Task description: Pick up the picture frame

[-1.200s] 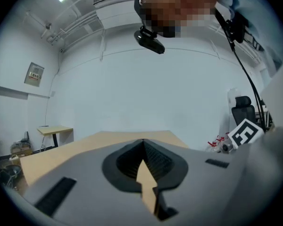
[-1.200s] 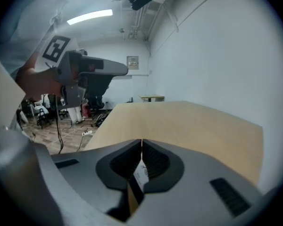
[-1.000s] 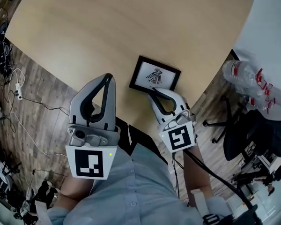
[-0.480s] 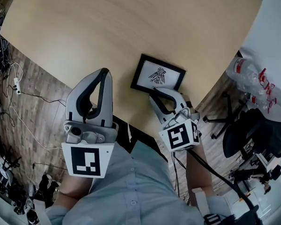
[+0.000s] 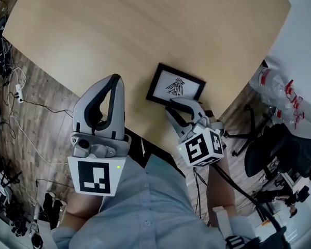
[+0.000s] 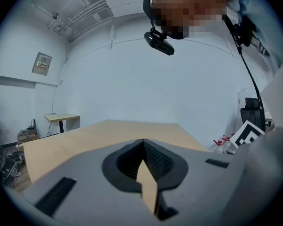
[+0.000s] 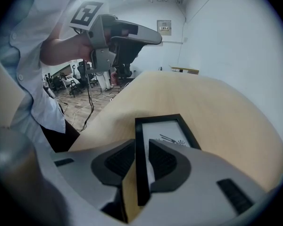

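A black picture frame (image 5: 176, 87) with a bird drawing on white lies near the front right edge of the pale wooden table (image 5: 145, 30). My right gripper (image 5: 182, 102) is shut on the frame's near border. In the right gripper view that black border (image 7: 140, 164) runs between the two ribbed pads, with the rest of the frame (image 7: 167, 131) stretching away over the table. I cannot tell whether the frame is off the wood. My left gripper (image 5: 115, 79) hovers at the table's front edge, left of the frame. Its jaws meet at the tips (image 6: 144, 142) with nothing between them.
Clear plastic bottles with red caps (image 5: 272, 84) lie off the table's right side, next to a black office chair (image 5: 280, 144). Cables and a power strip (image 5: 10, 87) trail over the wood floor at left. A small desk (image 6: 61, 118) stands far off by the wall.
The right gripper's marker cube has tipped and turned, and the frame has shifted slightly right and down in the head view. The left gripper has hardly moved.
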Tool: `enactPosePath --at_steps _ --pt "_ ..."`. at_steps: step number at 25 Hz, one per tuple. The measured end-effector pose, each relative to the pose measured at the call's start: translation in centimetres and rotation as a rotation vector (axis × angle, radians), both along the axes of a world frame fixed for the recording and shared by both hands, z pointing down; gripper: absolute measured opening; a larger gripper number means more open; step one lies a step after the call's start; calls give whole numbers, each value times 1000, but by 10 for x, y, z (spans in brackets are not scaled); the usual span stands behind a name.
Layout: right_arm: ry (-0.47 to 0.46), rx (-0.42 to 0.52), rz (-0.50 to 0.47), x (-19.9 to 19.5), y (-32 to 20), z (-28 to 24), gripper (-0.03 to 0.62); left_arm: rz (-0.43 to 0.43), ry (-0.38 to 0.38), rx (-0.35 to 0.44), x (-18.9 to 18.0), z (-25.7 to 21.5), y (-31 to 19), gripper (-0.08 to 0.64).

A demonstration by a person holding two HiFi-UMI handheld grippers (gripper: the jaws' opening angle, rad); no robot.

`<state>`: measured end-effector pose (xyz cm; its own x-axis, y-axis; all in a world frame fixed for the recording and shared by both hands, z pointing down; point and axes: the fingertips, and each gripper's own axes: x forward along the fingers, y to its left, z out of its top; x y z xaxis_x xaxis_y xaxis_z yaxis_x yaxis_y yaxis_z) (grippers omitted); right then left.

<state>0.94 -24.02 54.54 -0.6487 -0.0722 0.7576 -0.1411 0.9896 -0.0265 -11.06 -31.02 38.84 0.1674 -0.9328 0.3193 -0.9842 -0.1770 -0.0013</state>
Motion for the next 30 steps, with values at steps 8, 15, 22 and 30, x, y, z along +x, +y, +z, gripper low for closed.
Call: enactPosePath --at_steps 8,15,22,30 --pt "79 11 -25 1 2 10 81 -10 4 -4 -6 0 2 2" --pt "85 2 -50 1 2 13 61 -10 13 7 -6 -2 3 2" --pt "38 20 -3 -1 -1 8 58 -19 -5 37 -7 -15 9 2" --pt "-37 45 69 -4 -7 -5 58 -27 -29 67 -8 -30 19 2"
